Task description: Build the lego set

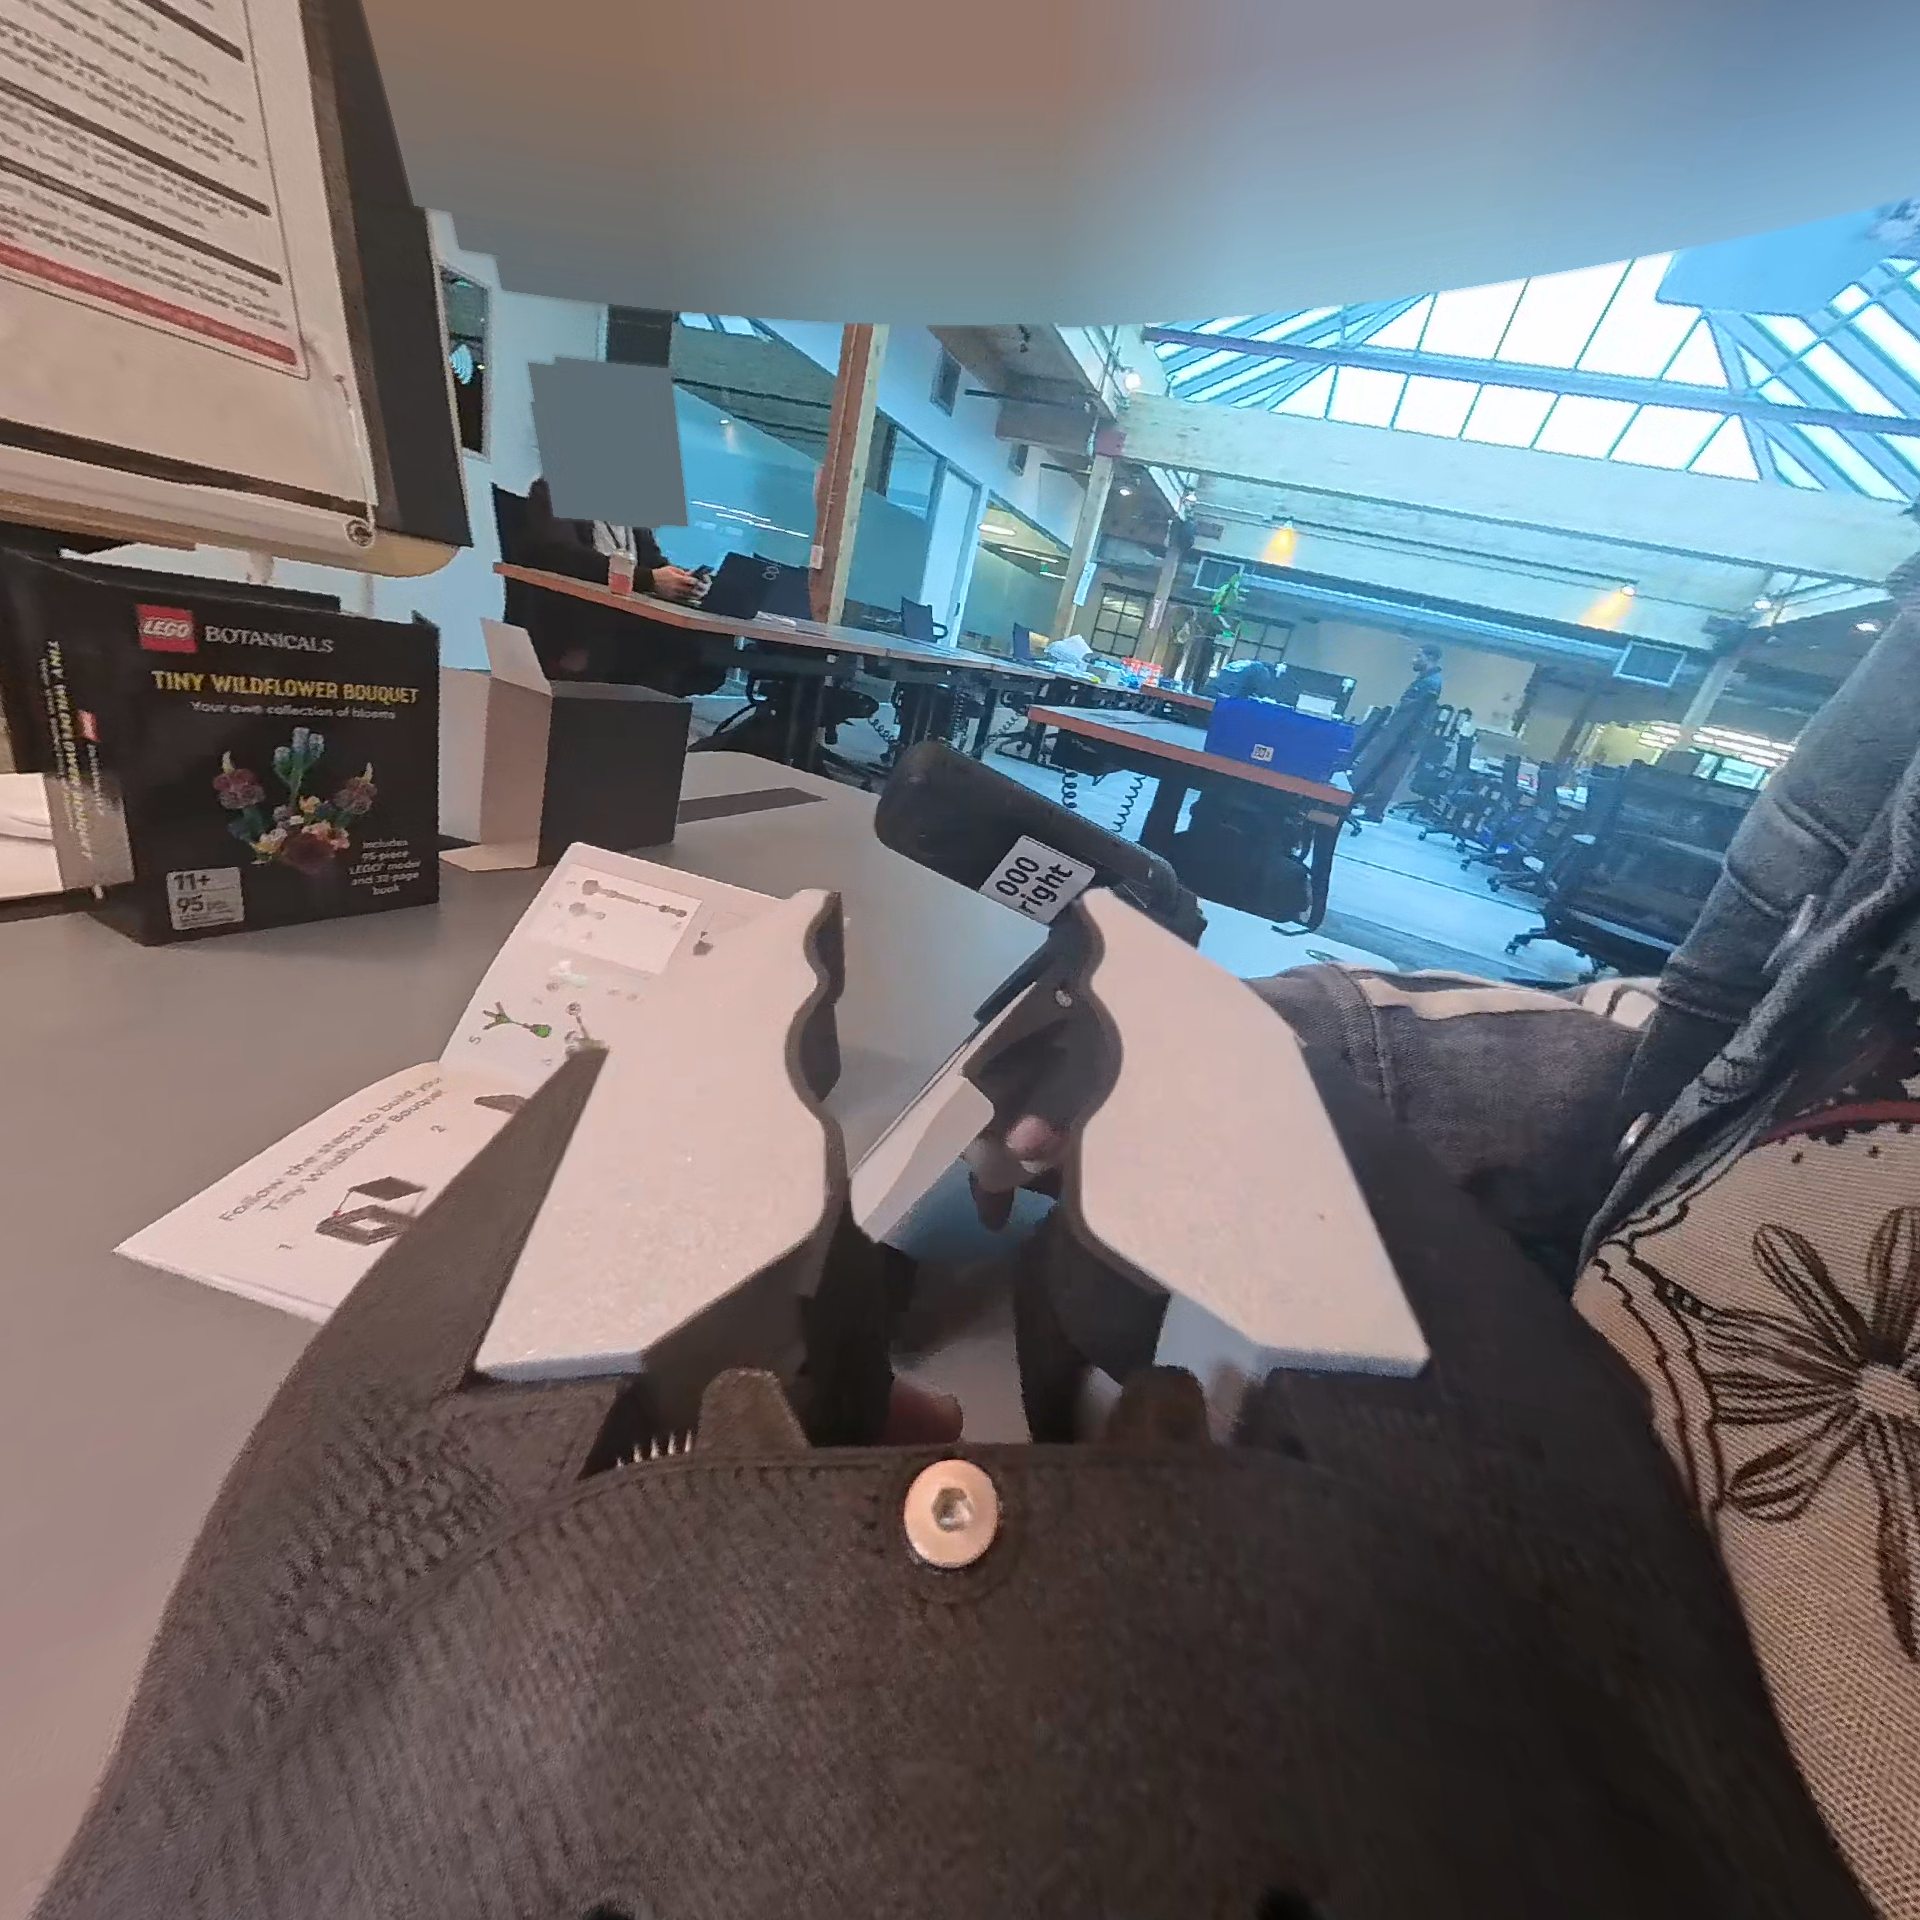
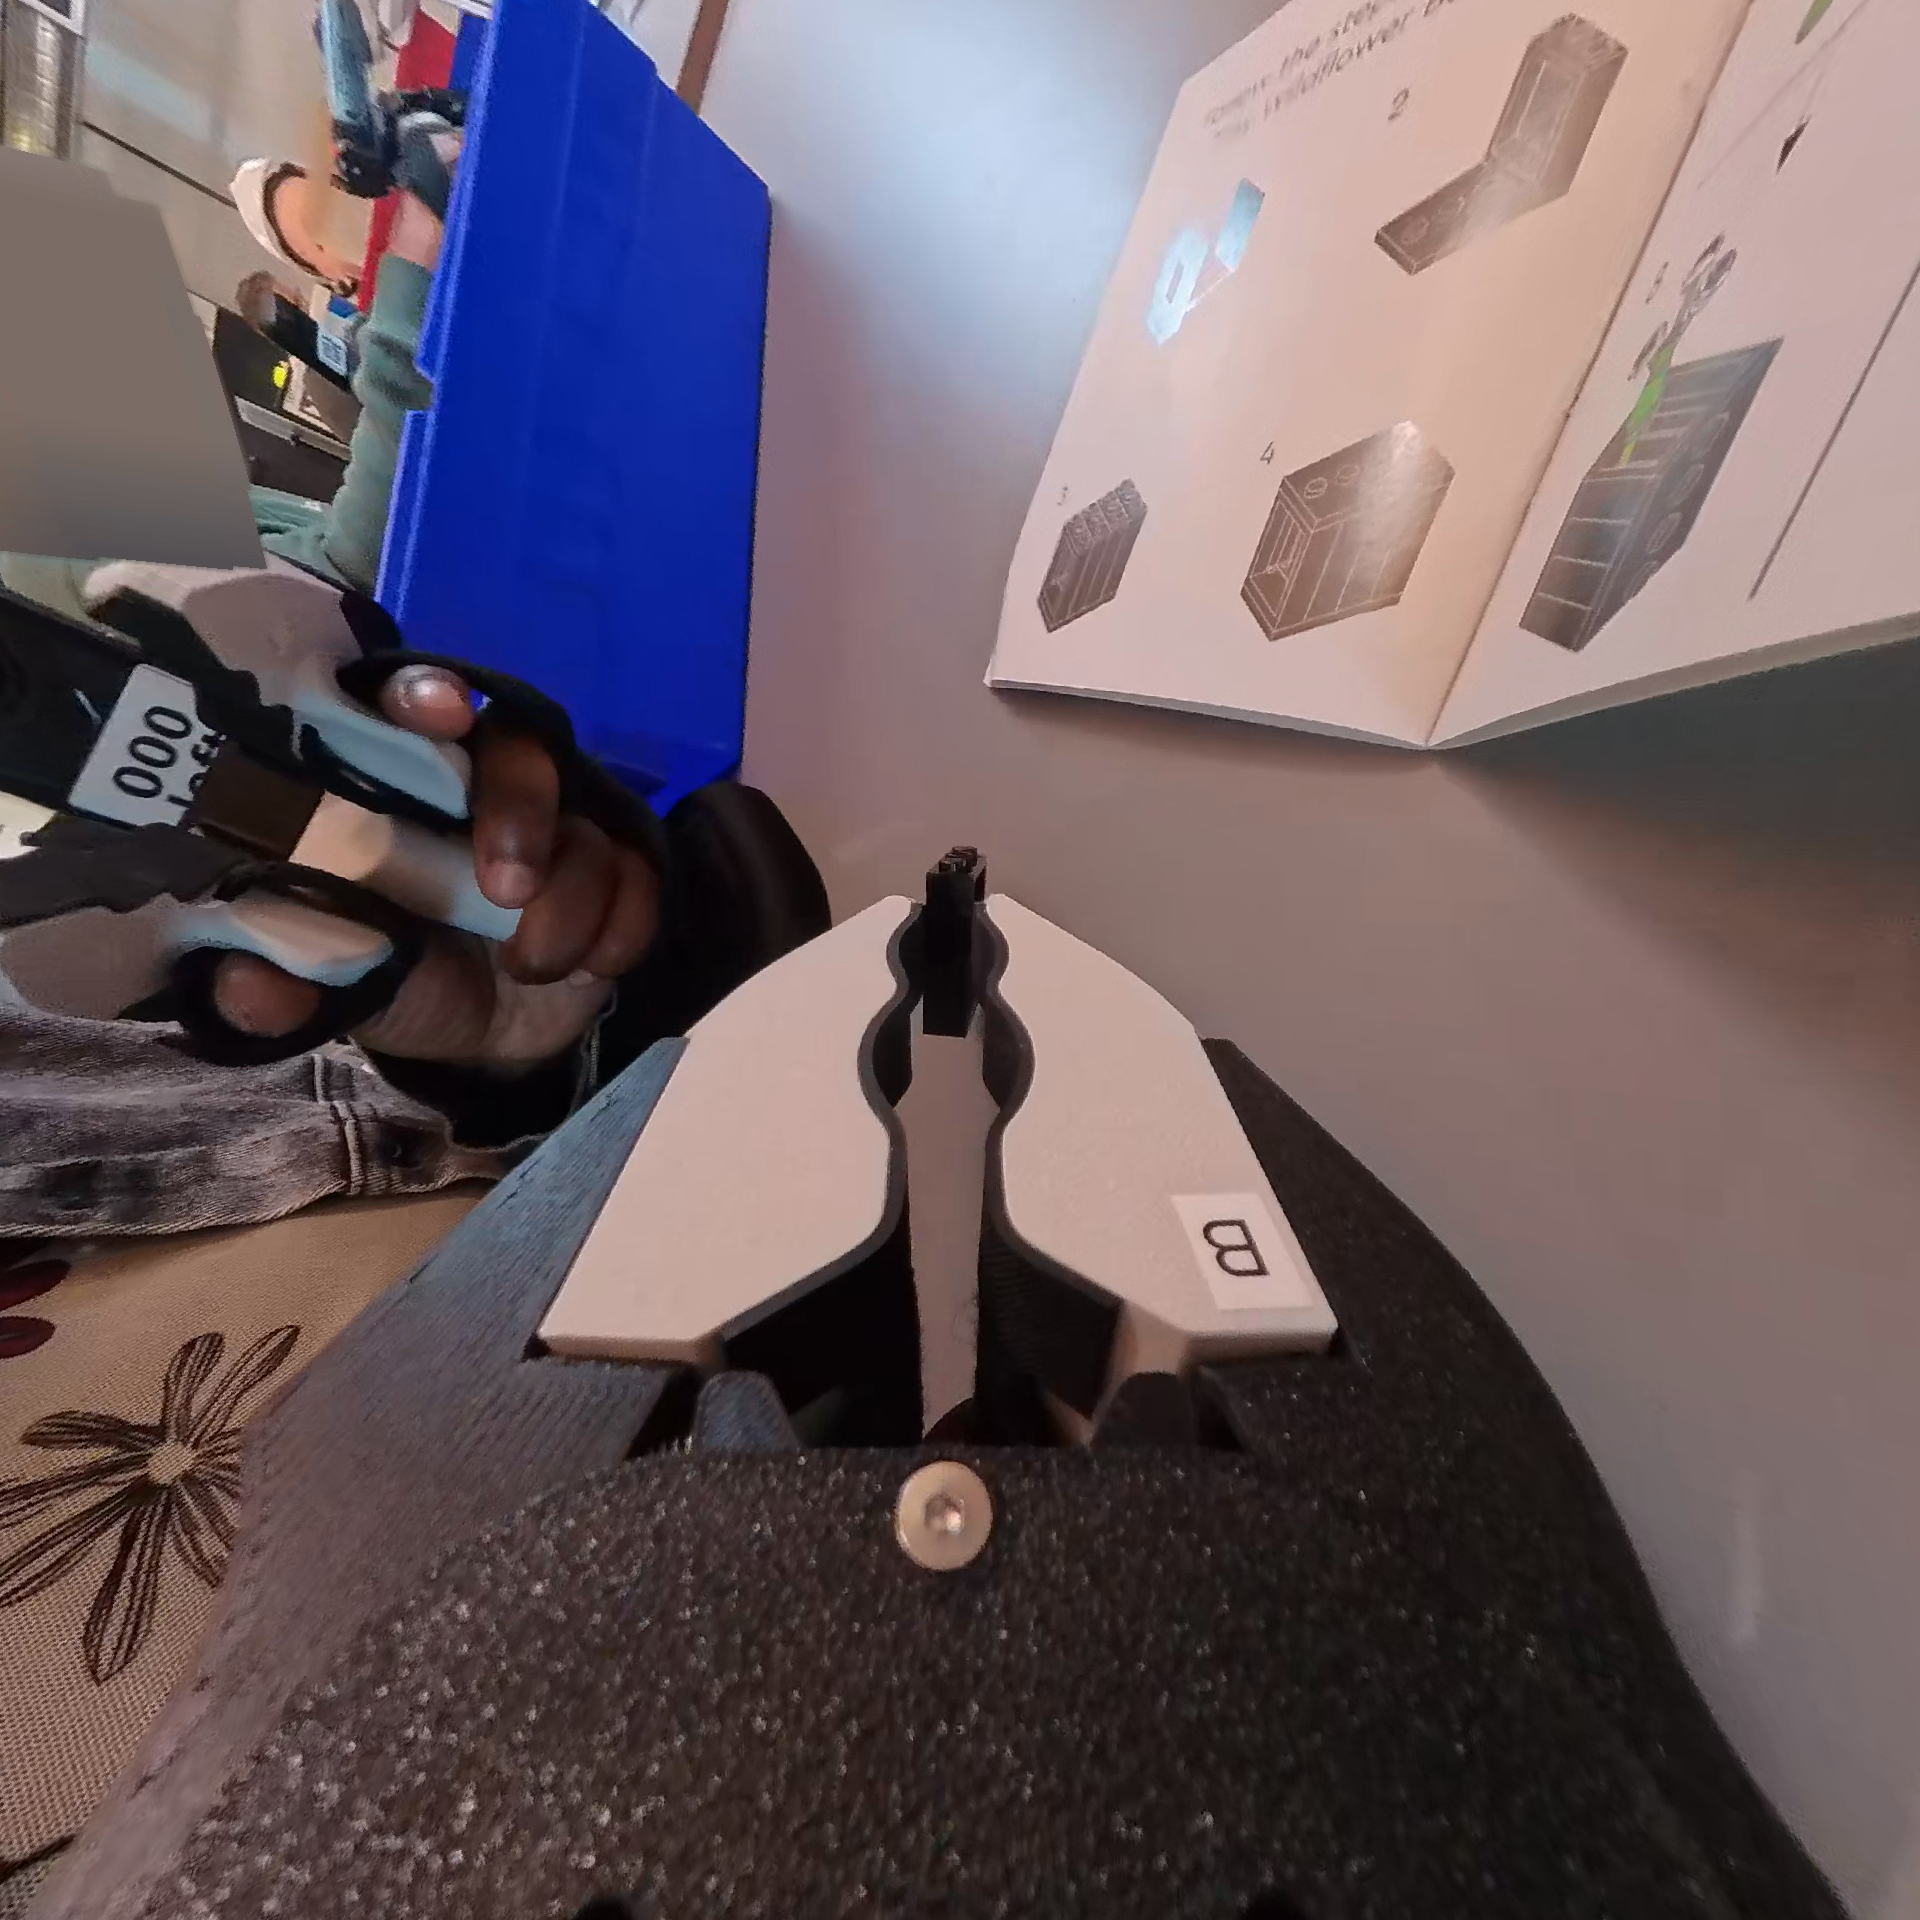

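1. My right hand-held gripper (image 2: 954, 914) is nearly closed, pinching a small black brick (image 2: 954, 951) between its fingertips; the brick's studs poke out past the tips, above the grey tabletop (image 2: 1247, 935).
2. My left hand-held gripper (image 1: 961, 940) stands wide apart and holds nothing.
3. Just beyond the left one's tips sits the right one, crosswise.
4. An open booklet (image 2: 1351, 416) lies on the tabletop ahead and right of the brick.
5. Farther off, ahead-left of my left hand-held gripper, the set's black box (image 1: 260, 769) stands upright.
6. A blue bin (image 2: 582, 416) stands beyond the left one, seen from the right.
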A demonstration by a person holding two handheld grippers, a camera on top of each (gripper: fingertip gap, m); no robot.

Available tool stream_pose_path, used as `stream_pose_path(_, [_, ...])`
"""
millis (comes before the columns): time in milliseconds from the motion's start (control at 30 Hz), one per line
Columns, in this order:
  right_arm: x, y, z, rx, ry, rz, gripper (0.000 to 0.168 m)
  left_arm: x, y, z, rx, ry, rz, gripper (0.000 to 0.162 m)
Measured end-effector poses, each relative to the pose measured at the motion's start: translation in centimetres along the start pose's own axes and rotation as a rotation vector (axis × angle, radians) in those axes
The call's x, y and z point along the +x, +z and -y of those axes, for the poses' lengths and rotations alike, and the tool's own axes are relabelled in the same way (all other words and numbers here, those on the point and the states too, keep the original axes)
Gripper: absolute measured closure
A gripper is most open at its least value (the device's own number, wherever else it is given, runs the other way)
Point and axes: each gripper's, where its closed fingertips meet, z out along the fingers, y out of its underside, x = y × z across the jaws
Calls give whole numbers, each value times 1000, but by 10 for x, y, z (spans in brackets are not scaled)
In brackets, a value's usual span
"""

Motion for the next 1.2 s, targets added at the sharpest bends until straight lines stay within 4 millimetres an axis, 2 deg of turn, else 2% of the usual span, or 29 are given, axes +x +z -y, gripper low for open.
stream_pose_path(200, [-11,-9,8,85,-34,72,161,23,5,1,-27,20,-111,120])
stream_pose_path(300, [-15,-12,10,108,-43,104,161,41,4,17,3,13,-171,120])
stream_pose_path(367, [-18,-14,11,115,-51,120,161,46,-2,24,-11,33,-161,120])
stream_pose_path(467, [-22,-15,11,127,-72,132,161,45,-30,32,-135,37,-128,121])
stream_pose_path(567, [-24,-18,12,144,-88,144,161,45,-84,57,-264,-20,-106,123])
stream_pose_path(633, [-25,-19,13,151,-87,157,161,31,-126,65,-453,30,-6,127])
stream_pose_path(667, [-26,-19,14,155,-88,161,161,15,-149,65,-574,103,89,129])
stream_pose_path(767, [-29,-21,14,163,-93,181,161,-63,-229,52,-1029,241,403,130])
stream_pose_path(833, [-30,-22,15,173,-99,191,161,-95,-257,35,-1225,299,355,129])
stream_pose_path(933, [-32,-25,16,190,-98,204,161,-121,-269,6,-1350,375,172,129])
stream_pose_path(1000, [-32,-27,17,203,-94,212,161,-118,-266,-10,-1389,332,46,129])
stream_pose_path(1033, [-32,-28,18,206,-90,215,161,-120,-273,-15,-1462,332,19,129])
stream_pose_path(1200, [-32,-29,19,210,-80,224,161,-127,-282,-29,-1608,457,-44,128])
